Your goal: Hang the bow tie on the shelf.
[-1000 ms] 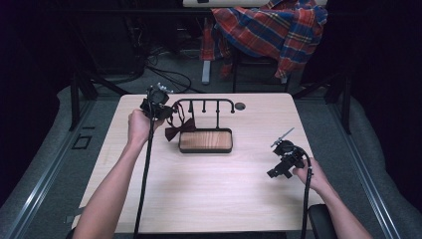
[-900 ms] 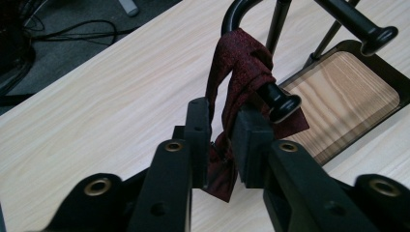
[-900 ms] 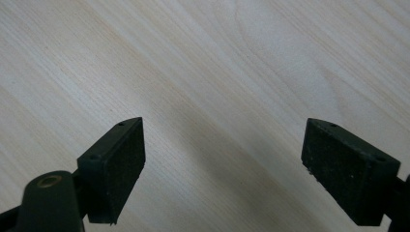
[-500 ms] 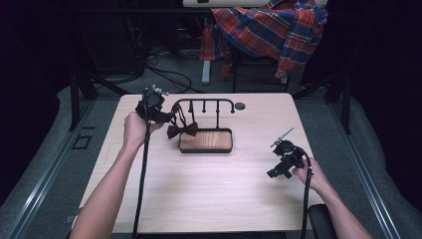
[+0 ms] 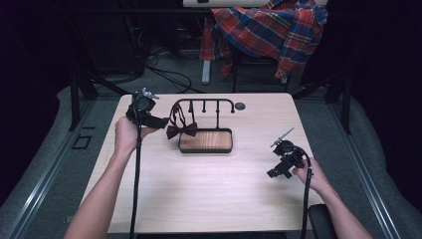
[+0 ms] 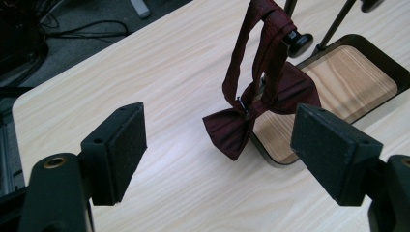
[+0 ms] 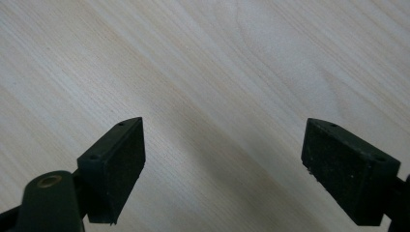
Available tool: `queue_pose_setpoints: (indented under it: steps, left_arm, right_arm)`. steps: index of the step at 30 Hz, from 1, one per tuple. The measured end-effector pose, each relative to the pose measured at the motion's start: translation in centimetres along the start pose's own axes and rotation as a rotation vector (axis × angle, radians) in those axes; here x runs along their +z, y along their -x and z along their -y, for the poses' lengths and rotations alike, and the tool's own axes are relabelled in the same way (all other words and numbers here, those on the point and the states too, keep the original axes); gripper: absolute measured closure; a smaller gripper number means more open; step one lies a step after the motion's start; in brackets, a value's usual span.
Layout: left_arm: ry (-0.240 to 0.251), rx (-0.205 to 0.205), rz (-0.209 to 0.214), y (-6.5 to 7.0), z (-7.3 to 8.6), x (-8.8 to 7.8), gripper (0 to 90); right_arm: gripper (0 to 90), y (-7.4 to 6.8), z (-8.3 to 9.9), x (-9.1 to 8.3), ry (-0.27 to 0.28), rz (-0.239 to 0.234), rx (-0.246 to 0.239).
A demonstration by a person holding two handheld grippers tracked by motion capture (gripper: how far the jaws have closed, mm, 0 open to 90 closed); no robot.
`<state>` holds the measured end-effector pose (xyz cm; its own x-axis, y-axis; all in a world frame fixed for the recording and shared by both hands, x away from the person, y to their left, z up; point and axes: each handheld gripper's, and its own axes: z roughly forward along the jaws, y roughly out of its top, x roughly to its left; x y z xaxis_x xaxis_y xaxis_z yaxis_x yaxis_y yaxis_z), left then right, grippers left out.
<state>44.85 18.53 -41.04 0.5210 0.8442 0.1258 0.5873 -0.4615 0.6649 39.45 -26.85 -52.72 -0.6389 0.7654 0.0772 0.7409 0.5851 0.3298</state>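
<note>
A dark red bow tie point(image 5: 181, 129) point(image 6: 261, 104) hangs by its strap from the leftmost peg of a black rack point(image 5: 204, 103). The rack rises from a wooden tray point(image 5: 205, 141) with a black rim point(image 6: 387, 63). My left gripper point(image 5: 160, 122) point(image 6: 220, 145) is held just left of the tie, open, its jaws wide apart with nothing between them. My right gripper point(image 5: 274, 172) point(image 7: 225, 164) hovers low over bare tabletop near the right edge, open and empty.
A pale wooden table point(image 5: 209, 189) carries the rack. A dark round hole point(image 5: 240, 106) sits in the tabletop behind the rack. A plaid cloth point(image 5: 271, 30) drapes over a chair beyond the far edge. Cables trail from both grippers toward the front.
My left gripper has drawn back to the left, away from the bow tie, which stays hanging on the peg. The right gripper has not moved.
</note>
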Motion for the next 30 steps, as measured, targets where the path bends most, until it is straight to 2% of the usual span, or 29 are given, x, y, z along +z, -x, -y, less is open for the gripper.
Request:
queue_pose_setpoints:
  steps: [2, 3, 4, 6, 7, 8, 11, 12, 13, 14, 15, 20, 27, 28, 30]
  left_arm:
    - [0.006, 0.001, 0.009, -0.1, 0.5, -0.7, 17.3]
    - [0.013, -0.002, 0.003, -0.1, 0.8, -0.9, 15.8]
    - [0.013, -0.006, 0.006, -0.1, 1.0, -1.1, 15.8]
    - [0.019, -0.012, 0.01, -0.2, 1.4, -1.6, 14.9]
    - [0.021, -0.015, 0.016, -0.3, 1.8, -2.0, 14.8]
    - [0.02, -0.017, 0.019, -0.3, 2.0, -2.2, 13.8]
    - [0.021, -0.022, 0.02, -0.3, 2.7, -2.8, 10.5]
    - [0.018, -0.022, 0.02, -0.3, 3.0, -3.0, 9.4]
    - [0.016, -0.023, 0.02, -0.3, 3.1, -3.1, 8.6]
    - [0.011, -0.025, 0.022, -0.2, 3.4, -3.3, 7.9]
    - [0.005, -0.029, 0.026, -0.1, 3.7, -3.4, 6.1]
    - [-0.038, -0.012, 0.029, 0.5, 5.2, -3.8, 3.0]
    - [-0.1, -0.031, 0.055, 1.3, 8.1, -4.0, 0.1]
    - [-0.108, -0.033, 0.061, 1.3, 8.5, -3.9, 0.1]
    - [-0.132, -0.049, 0.084, 1.4, 9.2, -3.8, 0.1]
  right_arm:
    - [15.5, -0.1, 0.0, 0.1, 0.012, -0.005, 0.011]
    - [15.5, 0.0, 0.0, 0.0, -0.005, 0.006, -0.01]
    - [15.5, 0.0, 0.0, 0.0, -0.005, 0.006, -0.01]
    - [15.5, 0.3, -0.3, -0.4, -0.064, 0.008, -0.058]
    - [15.5, 0.2, -0.3, -0.4, -0.063, 0.007, -0.057]
    - [15.5, 0.1, -0.2, -0.2, -0.036, 0.006, -0.033]
    - [15.5, 0.1, -0.2, -0.2, -0.042, 0.006, -0.038]
    - [15.5, -0.1, 0.0, 0.2, 0.006, 0.006, -0.002]
    - [15.5, 0.0, -0.1, -0.1, -0.027, 0.007, -0.028]
    - [15.5, -0.1, 0.0, 0.2, 0.0, 0.002, -0.009]
    - [15.5, -0.2, 0.0, 0.2, 0.005, -0.003, -0.006]
    - [15.6, -0.3, 0.0, 0.2, 0.004, 0.011, -0.011]
    - [15.5, -0.4, 0.2, 0.2, 0.01, 0.016, -0.001]
    - [15.6, -0.2, 0.0, -0.1, -0.045, 0.029, -0.043]
    - [15.6, -0.3, -0.1, 0.0, -0.068, 0.033, -0.058]
